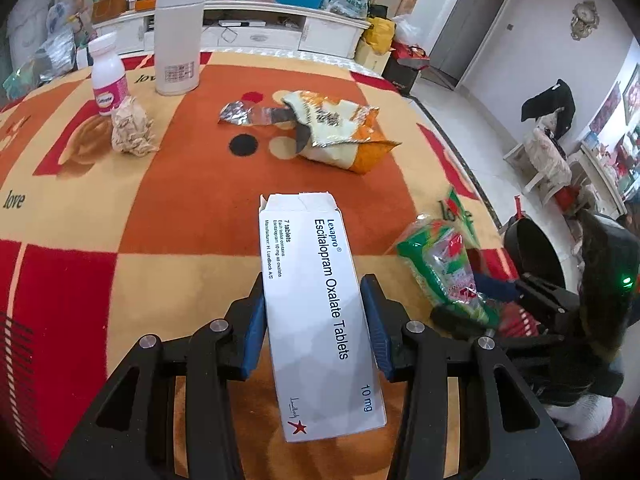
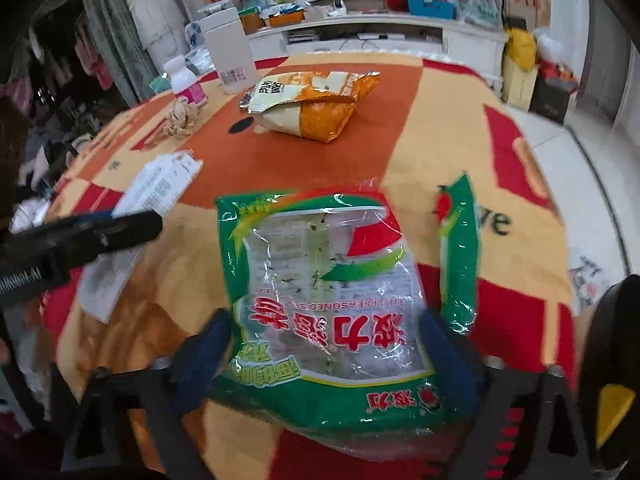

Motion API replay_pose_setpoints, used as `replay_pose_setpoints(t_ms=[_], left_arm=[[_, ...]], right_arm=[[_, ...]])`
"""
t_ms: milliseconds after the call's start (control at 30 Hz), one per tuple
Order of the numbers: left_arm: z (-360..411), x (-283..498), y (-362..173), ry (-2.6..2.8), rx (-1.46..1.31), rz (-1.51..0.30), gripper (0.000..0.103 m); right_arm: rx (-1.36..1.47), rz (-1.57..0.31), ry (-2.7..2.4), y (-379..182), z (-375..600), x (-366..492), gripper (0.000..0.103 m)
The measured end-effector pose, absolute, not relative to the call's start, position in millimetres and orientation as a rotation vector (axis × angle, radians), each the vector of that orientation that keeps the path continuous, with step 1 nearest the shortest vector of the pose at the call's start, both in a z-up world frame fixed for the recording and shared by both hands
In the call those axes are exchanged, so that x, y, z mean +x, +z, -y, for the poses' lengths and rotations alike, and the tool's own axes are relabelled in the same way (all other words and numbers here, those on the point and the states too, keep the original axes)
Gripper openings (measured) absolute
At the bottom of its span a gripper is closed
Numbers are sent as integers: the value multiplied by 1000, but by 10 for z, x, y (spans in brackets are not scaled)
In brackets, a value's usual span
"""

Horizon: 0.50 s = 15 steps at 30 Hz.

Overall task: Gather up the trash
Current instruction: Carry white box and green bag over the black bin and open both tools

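Note:
My left gripper (image 1: 314, 316) is shut on a white Escitalopram tablet box (image 1: 316, 300), held above the table; the box also shows in the right wrist view (image 2: 160, 188). My right gripper (image 2: 324, 360) is shut on a green and clear plastic wrapper (image 2: 332, 292), which also shows at the right of the left wrist view (image 1: 448, 268). An orange and cream snack bag (image 1: 340, 132) lies mid-table with a silver foil scrap (image 1: 244, 114) beside it. A crumpled paper ball (image 1: 130, 128) lies at the left.
A pink-labelled white bottle (image 1: 108, 76) and a tall white canister (image 1: 178, 40) stand at the table's far left. A dark bin (image 1: 536, 252) sits off the table's right edge. A cluttered white cabinet (image 1: 280, 28) is behind.

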<state>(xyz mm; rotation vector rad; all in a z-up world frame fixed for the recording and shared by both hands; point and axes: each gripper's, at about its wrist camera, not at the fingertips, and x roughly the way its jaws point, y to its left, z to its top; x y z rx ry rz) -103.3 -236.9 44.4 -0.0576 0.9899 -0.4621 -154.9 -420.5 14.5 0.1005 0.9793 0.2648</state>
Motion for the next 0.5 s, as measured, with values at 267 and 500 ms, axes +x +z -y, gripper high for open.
replay_pose_setpoints(t_ms=[267,500], left_arm=[[2717,-1136,604,-539,-40,-961,43],[3266,-1198,652,-642,-16,-967,43]], right_arm=[[73,-892,205,441,4448,-1778,46],[25,-859,91,579,4737,-1960,46]])
